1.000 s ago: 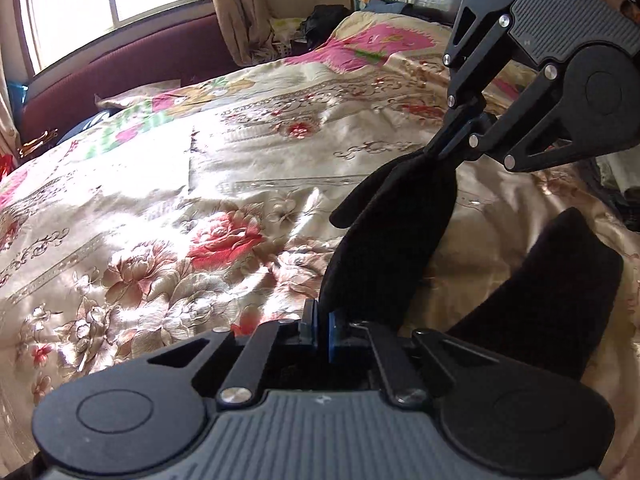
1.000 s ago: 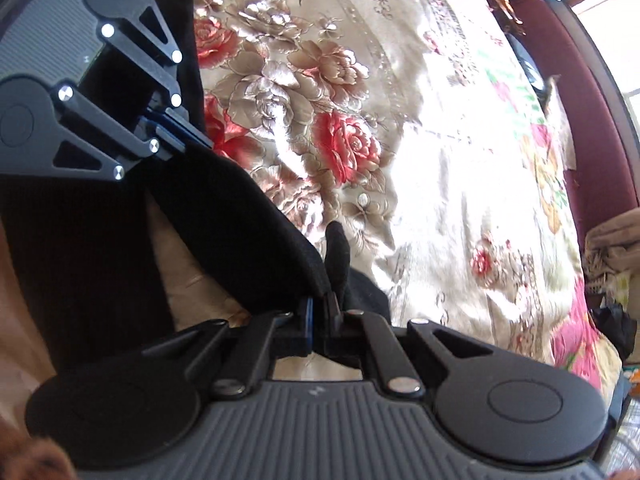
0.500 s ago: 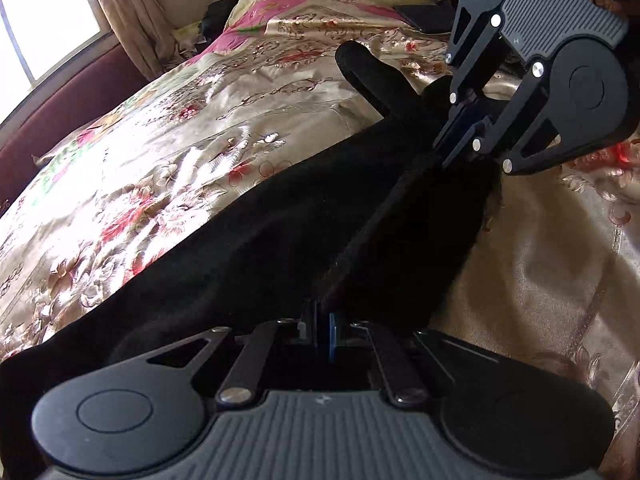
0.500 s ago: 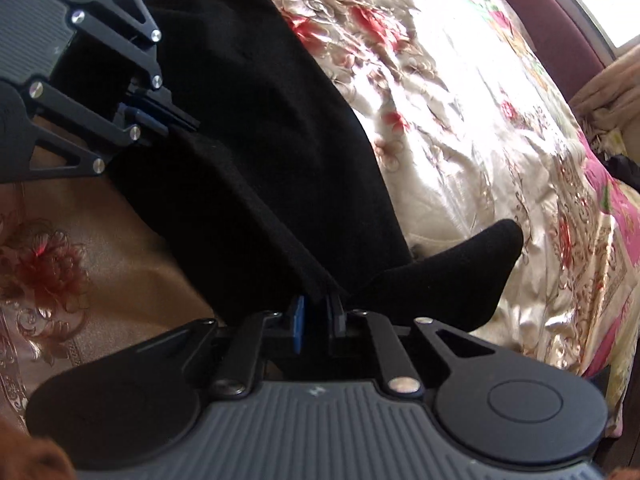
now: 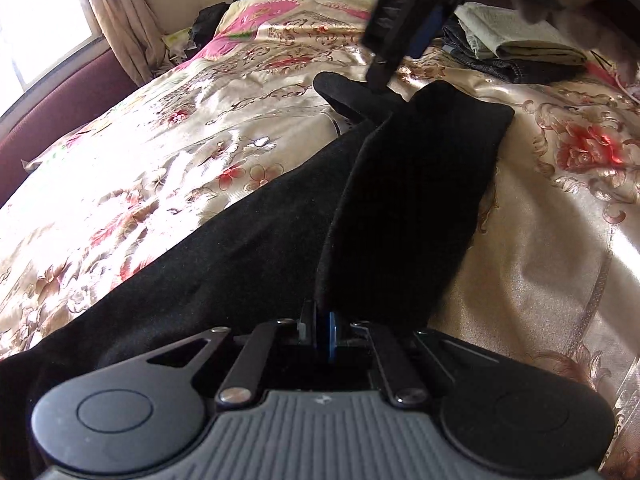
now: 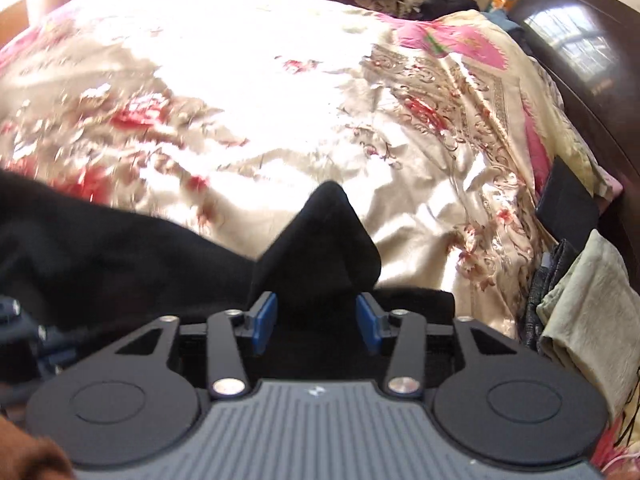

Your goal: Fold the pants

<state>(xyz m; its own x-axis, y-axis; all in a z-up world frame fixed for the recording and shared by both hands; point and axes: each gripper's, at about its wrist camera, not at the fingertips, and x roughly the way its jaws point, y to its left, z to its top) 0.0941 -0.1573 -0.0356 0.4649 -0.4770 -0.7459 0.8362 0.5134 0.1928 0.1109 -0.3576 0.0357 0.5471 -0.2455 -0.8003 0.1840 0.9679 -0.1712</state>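
Left tongs [image 5: 322, 334] pressed together, pinching an edge of the black fleece pants [image 5: 224, 264] at the near bottom of the left wrist view. From there a folded layer of the pants runs straight away, its far end squared off; the lower layer lies flat on the shiny floral satin bedspread [image 5: 168, 148], long axis slanting from near-left to far-right. Right tongs [image 6: 316, 322] spread apart, blue pads [image 6: 265, 322] either side of a peaked tip of the pants, not gripping. Further off, stack of folded clothes [image 5: 516, 50] near the dark wooden headboard [image 6: 592, 68].
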